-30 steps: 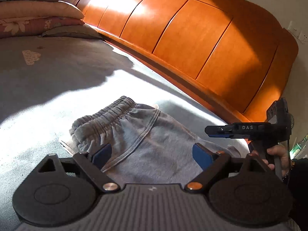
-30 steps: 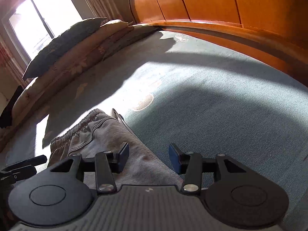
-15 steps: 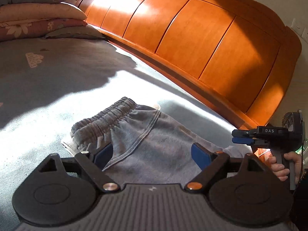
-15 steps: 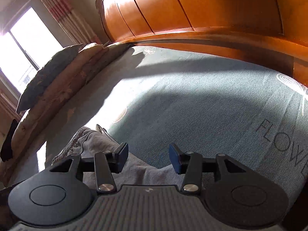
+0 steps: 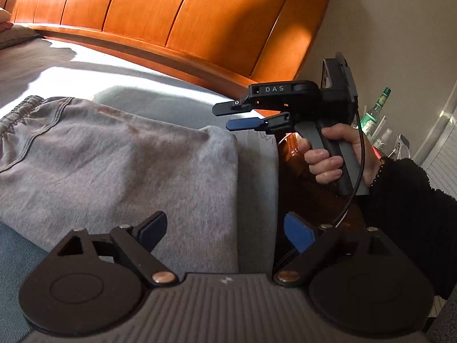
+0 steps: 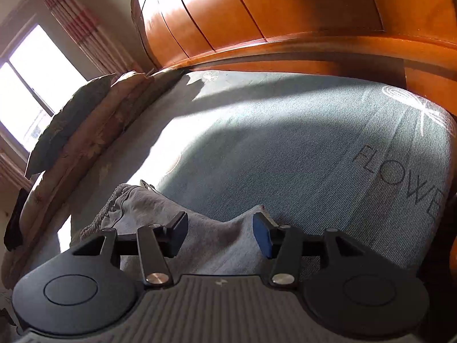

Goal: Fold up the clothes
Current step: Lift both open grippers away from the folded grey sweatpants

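Grey cotton sweatpants with a gathered elastic waistband [image 5: 114, 154] lie on the blue-grey woven bed cover [image 6: 285, 148], doubled over into a compact block; the rounded fold edge sits near the bed's side, waistband toward the sunlit patch. Left tongs [image 5: 225, 231] stand apart, empty, low over the near fabric. Right tongs [image 5: 242, 114], held in a hand [image 5: 331, 157] with a black fleece sleeve [image 5: 405, 214], are slightly parted, holding nothing, off the bed edge beside the orange wooden headboard [image 5: 200, 23]. The layout fits either a finished fold or a halfway one (further halving possible); cannot tell which. Risks, as judged: thick soft knit springs back, so the top layer may creep and open; a pinch taking only the top layer would peel the fold apart; the fold edge lies close to the bed's side, so a drag that way could slide the garment off.
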`<state>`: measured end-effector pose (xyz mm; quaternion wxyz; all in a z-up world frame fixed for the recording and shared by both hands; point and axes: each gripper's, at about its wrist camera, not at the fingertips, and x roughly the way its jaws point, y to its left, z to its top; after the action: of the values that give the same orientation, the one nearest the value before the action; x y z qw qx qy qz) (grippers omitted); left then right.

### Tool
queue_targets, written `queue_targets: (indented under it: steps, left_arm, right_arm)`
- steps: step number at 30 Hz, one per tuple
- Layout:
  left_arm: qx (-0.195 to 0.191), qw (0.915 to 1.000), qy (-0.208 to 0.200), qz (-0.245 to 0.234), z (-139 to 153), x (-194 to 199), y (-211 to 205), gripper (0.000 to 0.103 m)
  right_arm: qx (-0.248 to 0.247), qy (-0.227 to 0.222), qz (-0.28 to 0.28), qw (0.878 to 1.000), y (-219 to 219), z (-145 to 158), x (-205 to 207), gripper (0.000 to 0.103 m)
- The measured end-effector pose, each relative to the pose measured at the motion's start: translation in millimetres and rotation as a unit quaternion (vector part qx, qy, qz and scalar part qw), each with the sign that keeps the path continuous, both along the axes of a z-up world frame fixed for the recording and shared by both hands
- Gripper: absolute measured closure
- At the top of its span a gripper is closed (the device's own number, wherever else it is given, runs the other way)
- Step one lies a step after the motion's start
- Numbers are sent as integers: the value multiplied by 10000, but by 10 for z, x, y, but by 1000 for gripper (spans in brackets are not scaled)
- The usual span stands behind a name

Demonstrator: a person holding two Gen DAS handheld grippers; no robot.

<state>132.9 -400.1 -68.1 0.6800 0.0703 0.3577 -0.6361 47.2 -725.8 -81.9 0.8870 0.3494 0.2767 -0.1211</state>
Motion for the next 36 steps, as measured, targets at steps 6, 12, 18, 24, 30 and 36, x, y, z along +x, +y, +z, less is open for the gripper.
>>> queue_targets:
  steps: [6,12,18,24,30,36]
  left_arm:
    - [167,9993,84,-311,-86,-194,-96,14]
    - [650,9975,52,-285,-244,-251,-44,14]
    - [677,9976,129,-48,-109,-254,276,14]
    - [919,9933,-188,668,101,-264,628,14]
    - [984,9809,-977,1365,371,-353,995,14]
    - [700,9553,-2052,2010,749,-570,1377,13]
  right_arm:
    - [-158,377,8,9992,141,-82,2,45]
    - [-426,496,-22,9979,183,-69,5,45]
    - [-869,573,-95,9945,253,57,-49,42]
    - [-1173,568,-7,9915,391,197,-75,41]
    - [-1397,496,305,9885,689,422,-33,38]
    - [-1799,193,695,9810,1081,850,-9,36]
